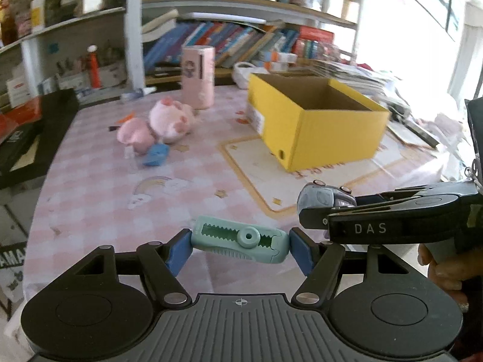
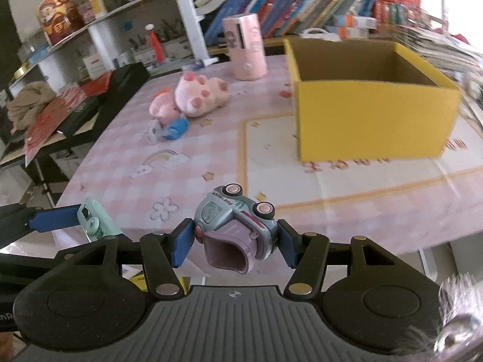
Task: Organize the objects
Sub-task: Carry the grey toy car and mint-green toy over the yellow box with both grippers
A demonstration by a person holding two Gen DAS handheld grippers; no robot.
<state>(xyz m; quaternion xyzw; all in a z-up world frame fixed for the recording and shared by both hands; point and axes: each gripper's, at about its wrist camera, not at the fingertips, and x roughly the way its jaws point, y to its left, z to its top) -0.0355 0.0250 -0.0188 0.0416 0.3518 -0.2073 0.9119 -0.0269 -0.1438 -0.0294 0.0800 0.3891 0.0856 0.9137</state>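
Between left gripper (image 1: 240, 246) pads, mint toy (image 1: 240, 242).

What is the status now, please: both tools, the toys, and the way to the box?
Left tool shut on mint toy. Right tool shut on toy truck. Yellow box open, path clear.

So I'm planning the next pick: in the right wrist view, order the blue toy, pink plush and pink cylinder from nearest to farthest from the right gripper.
1. Blue toy, left of centre on the tablecloth.
2. Pink plush, just behind it.
3. Pink cylinder, upright at the far edge by the shelves.

The right gripper holds the toy truck.
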